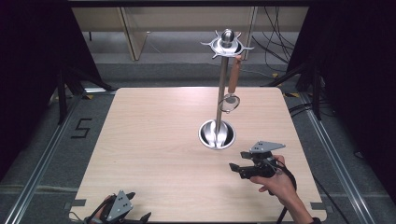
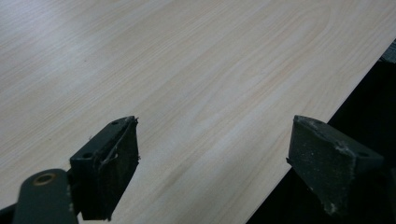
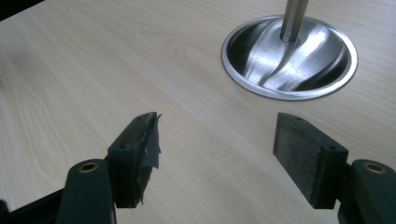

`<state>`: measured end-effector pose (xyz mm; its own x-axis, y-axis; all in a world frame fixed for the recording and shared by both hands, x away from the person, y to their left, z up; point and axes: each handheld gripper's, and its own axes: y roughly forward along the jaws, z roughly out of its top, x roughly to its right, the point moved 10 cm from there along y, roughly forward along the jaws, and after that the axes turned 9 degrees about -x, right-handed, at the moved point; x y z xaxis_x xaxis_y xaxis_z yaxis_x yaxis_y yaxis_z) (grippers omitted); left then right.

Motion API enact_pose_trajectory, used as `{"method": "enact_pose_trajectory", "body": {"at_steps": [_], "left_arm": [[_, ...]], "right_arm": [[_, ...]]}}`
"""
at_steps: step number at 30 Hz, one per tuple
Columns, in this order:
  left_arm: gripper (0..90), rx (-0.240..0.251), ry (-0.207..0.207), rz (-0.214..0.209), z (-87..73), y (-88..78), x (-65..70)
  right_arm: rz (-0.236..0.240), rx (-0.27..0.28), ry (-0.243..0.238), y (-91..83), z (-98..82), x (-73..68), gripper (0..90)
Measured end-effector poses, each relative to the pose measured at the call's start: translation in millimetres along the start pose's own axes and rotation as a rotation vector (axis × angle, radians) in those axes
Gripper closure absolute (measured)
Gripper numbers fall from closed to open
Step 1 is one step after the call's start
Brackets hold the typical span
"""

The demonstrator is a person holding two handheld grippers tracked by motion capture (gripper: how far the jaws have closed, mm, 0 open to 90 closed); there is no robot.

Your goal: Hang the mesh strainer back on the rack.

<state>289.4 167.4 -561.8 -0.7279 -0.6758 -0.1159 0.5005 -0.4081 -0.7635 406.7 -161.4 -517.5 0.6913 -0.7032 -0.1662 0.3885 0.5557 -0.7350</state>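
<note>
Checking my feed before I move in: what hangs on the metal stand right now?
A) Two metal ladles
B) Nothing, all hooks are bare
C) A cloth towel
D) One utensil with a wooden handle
D: in the high view a single wooden-handled utensil, which looks like a small strainer, hangs from the hook ring at the top of the stand, while the other hooks are bare.

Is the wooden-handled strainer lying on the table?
No, the wooden-handled strainer hangs from the hook ring atop the steel utensil stand.
</note>
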Motion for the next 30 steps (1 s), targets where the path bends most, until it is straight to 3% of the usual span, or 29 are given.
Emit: {"method": "enact_pose_trajectory", "body": {"at_steps": [1,3,5,6,7,8,9,10,11,12,13,14,15,16,17,20,23,24,25,27,28,30], "left_arm": [[15.6,-0.008,0.008,-0.002,-0.7,-0.4,-0.2],[15.6,-0.009,-0.003,0.003,-1.0,-0.1,-0.2],[15.6,-0.006,-0.012,-0.002,-1.1,0.4,0.8],[15.6,-0.007,0.007,-0.001,-0.8,0.1,0.0],[15.6,0.006,-0.037,-0.02,-0.1,0.8,4.5],[15.6,0.007,-0.045,-0.022,-0.2,0.8,5.3],[15.6,-0.017,-0.006,-0.014,-1.9,-0.9,2.6],[15.6,-0.007,-0.016,-0.016,-1.3,-0.1,3.3],[15.6,0.007,-0.044,-0.021,-0.3,1.0,5.0],[15.6,-0.005,-0.002,-0.002,-0.8,0.0,0.7],[15.6,-0.006,0.011,0.004,-0.6,0.0,-0.7],[15.6,-0.007,0.014,0.004,-0.7,-0.1,-0.8],[15.6,0.003,-0.041,-0.013,-0.7,1.1,3.8],[15.6,-0.001,-0.003,-0.009,-0.4,0.2,1.9],[15.7,0.0,-0.006,-0.009,-0.3,0.4,2.0],[15.7,0.0,-0.006,-0.009,-0.4,0.4,2.0],[15.7,-0.008,-0.008,-0.011,-1.0,0.1,2.5],[15.8,-0.014,0.001,-0.008,-1.6,-0.1,1.8],[15.8,-0.018,0.007,-0.008,-1.9,-0.4,1.5],[15.8,-0.018,-0.004,-0.012,-2.1,-0.5,2.3],[15.7,-0.003,-0.033,-0.019,-1.3,0.6,4.3],[15.7,-0.018,0.011,-0.006,-2.0,-0.3,1.1]], "right_arm": [[0.004,-0.014,0.006,-0.4,-2.2,-1.1,32.2],[0.01,0.001,-0.024,1.3,-2.2,-0.2,32.1],[-0.007,-0.004,-0.023,0.6,-4.8,0.2,32.1],[0.005,0.004,-0.025,1.8,-5.1,-1.2,32.1],[0.008,-0.003,-0.023,1.8,-7.1,-2.3,32.0],[0.002,-0.001,-0.025,2.2,-8.1,-2.2,32.0],[-0.003,-0.007,-0.021,1.9,-10.2,-2.6,32.0],[0.005,-0.01,0.007,2.2,-12.0,-5.9,32.0],[0.013,-0.009,-0.024,3.0,-13.0,-4.9,31.9],[0.012,-0.007,-0.023,3.6,-13.9,-5.5,31.9],[0.011,-0.014,-0.007,2.7,-15.9,-7.3,31.8],[0.0,-0.017,-0.019,2.7,-17.2,-5.1,31.8],[0.007,-0.006,0.004,3.4,-17.7,-8.2,31.7],[0.012,-0.01,-0.025,3.6,-18.7,-6.8,31.7],[0.008,-0.007,-0.002,4.2,-20.0,-9.1,31.7],[0.002,-0.019,-0.028,4.7,-24.1,-7.4,31.6],[0.005,-0.016,-0.004,7.0,-27.8,-11.0,31.5],[0.006,-0.022,-0.034,7.5,-28.9,-9.5,31.5],[-0.001,-0.019,-0.024,8.0,-29.7,-9.4,31.4],[0.015,-0.029,-0.017,8.0,-32.2,-12.3,31.3],[-0.001,-0.017,-0.021,8.1,-32.0,-10.9,31.2],[0.009,-0.017,-0.028,7.7,-33.6,-12.6,31.1]]}}
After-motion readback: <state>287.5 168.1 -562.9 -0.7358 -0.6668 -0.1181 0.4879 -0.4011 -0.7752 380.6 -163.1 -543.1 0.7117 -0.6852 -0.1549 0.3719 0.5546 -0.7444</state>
